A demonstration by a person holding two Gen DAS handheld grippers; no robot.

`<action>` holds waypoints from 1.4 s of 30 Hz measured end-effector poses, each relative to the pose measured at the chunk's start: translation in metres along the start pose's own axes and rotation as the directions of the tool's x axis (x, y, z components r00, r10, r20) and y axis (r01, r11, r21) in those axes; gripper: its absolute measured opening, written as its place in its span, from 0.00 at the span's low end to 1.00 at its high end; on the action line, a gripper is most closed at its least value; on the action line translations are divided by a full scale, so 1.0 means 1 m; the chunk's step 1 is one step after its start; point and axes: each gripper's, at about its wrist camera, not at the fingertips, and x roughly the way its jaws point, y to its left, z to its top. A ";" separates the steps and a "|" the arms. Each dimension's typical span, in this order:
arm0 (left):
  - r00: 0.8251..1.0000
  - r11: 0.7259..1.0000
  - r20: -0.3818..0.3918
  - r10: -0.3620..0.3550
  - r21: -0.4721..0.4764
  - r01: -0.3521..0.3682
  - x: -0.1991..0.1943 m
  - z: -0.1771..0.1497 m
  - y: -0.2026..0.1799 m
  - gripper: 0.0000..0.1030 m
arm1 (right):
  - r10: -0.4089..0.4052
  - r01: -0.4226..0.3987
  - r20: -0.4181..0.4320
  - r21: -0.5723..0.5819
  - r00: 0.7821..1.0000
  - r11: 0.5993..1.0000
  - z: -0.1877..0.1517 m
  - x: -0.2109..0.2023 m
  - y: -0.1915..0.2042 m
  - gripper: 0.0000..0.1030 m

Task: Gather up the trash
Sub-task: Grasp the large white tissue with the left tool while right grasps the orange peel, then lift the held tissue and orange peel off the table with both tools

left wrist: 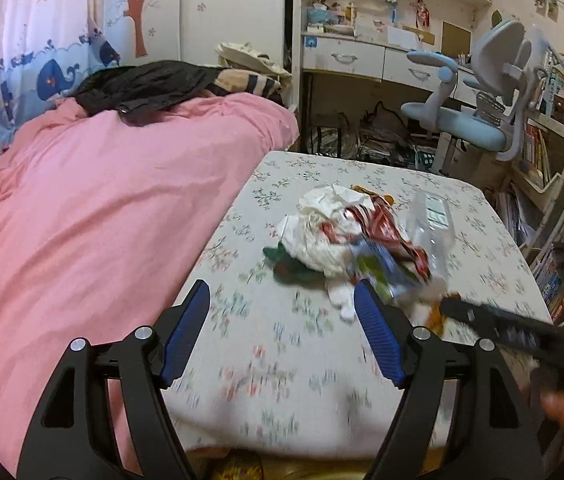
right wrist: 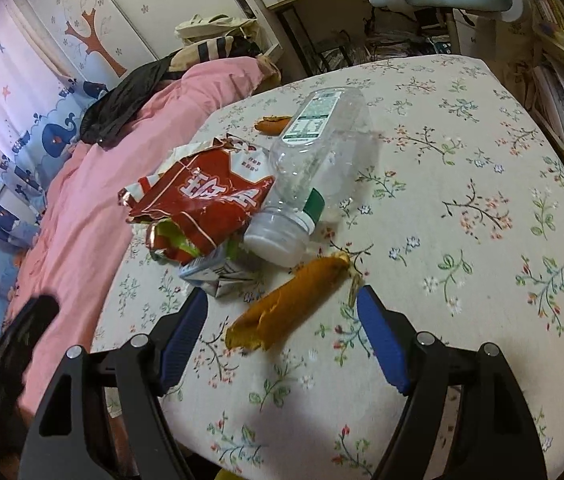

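- Bed (right wrist: 462, 208) with floral sheet carries all the trash, heaped near the middle.
- Bottle (right wrist: 314, 160), clear and empty, lies on its side, cap toward six o'clock; best taken across the body.
- Wrapper (right wrist: 198, 196), red, touches bottle at nine o'clock; pinch a raised fold.
- Peel (right wrist: 290, 300), orange, just ahead of right tongs (right wrist: 282, 316): spread wide, holding nothing.
- Left tongs (left wrist: 282, 308) likewise released, empty, short of tissue wad (left wrist: 322, 232) at twelve o'clock.

Clear glossy plastic bottle (right wrist: 318, 152) is lying on matt floral cloth covering the bed (right wrist: 462, 240). Red wrapper (right wrist: 202, 196) is showing crinkled, shiny foil; white tissue (left wrist: 322, 236) is looking crumpled paper.
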 end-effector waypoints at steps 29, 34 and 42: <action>0.963 0.967 -0.090 -0.253 -0.040 0.250 0.082 0.043 0.019 0.11 | -0.006 -0.003 -0.090 -0.099 0.996 0.995 0.001 0.009 -0.006 0.20; 0.966 0.969 -0.081 -0.247 -0.047 0.244 0.038 0.034 0.041 0.11 | 0.002 -0.011 -0.093 -0.099 0.996 0.995 -0.004 0.001 -0.007 0.17; 0.939 0.989 -0.312 -0.146 -0.015 0.148 0.047 -0.013 0.048 0.32 | -0.005 -0.014 -0.152 -0.121 0.988 0.993 -0.012 -0.002 -0.002 0.16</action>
